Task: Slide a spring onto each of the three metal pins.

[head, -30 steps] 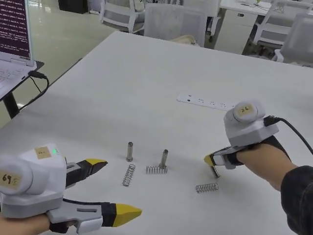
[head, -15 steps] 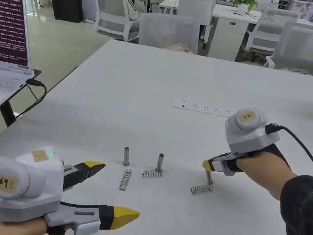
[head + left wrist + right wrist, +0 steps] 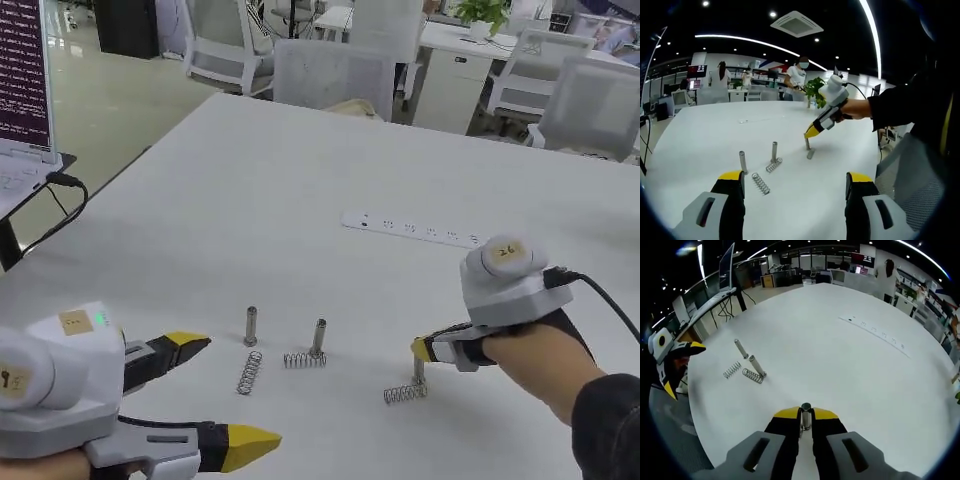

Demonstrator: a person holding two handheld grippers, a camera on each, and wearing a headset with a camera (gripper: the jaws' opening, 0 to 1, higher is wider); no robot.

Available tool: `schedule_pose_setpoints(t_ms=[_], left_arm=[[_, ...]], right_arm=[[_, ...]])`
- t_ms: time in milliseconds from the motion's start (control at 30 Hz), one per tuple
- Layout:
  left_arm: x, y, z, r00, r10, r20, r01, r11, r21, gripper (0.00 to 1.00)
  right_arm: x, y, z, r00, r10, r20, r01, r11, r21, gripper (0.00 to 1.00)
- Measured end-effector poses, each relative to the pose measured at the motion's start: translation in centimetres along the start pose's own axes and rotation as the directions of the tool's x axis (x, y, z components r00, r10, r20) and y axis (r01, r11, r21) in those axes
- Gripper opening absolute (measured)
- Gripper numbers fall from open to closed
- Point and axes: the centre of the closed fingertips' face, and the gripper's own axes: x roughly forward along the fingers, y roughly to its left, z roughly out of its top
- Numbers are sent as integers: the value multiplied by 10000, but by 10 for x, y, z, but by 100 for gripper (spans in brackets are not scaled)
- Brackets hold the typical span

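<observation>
Pin pinched in right hand-held gripper, spring just beside

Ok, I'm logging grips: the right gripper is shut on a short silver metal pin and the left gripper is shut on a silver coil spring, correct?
Not the left. The left gripper view shows the left gripper with jaws open and nothing between them; the nearest silver coil spring lies on the white table. The right gripper is shut on the short silver metal pin.
</observation>
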Motion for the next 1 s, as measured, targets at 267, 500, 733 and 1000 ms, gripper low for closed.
schedule_pose_setpoints(t_ms=[267, 500, 733, 1000], left_arm=[[-1, -2, 1, 10000, -28, 10, 28, 10000, 75, 80], [-1, -3, 1, 10000, -65, 24, 64, 9999, 106, 80], [-1, -3, 1, 10000, -95, 20, 95, 9999, 138, 80], [-1, -3, 1, 9999, -118, 18, 117, 9998, 147, 80]], right_arm=[[-5, -1, -5, 9999, -84, 132, 85, 10000, -30, 6], [-8, -1, -9, 9999, -125, 110, 127, 9997, -185, 6], [-10, -1, -12, 9998, -160, 85, 163, 9993, -337, 6], [-9, -1, -14, 9998, -170, 43, 171, 9989, -441, 6]])
